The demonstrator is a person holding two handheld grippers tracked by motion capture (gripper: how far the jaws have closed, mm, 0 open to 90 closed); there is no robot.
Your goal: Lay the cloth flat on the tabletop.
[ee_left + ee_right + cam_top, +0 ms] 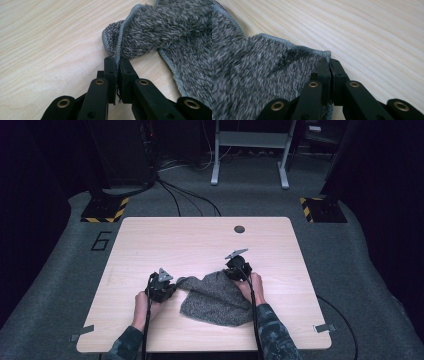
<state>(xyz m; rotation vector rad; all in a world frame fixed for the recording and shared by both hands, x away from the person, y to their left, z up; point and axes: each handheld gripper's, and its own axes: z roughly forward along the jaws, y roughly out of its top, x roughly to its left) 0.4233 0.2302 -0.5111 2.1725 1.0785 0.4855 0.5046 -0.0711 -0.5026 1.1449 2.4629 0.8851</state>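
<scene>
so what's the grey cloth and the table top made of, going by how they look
The mottled grey cloth looks like terry or microfibre towelling: short fuzzy loops in dark and light grey, with a stitched pale grey hem along its edge. The light tabletop looks like wood-grain laminate or veneer rather than solid wood: pale, even streaks with a smooth matte surface, though the pictures leave that open.

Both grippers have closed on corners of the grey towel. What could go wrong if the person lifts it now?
1. The left gripper pinches only the hemmed edge of the grey towel, so this thin bite may slip out under tension.
2. The right gripper also holds just the corner tip, so it could lose it likewise.
3. The towel lies bunched and folded near the left corner, so it may lift twisted instead of flat.
</scene>
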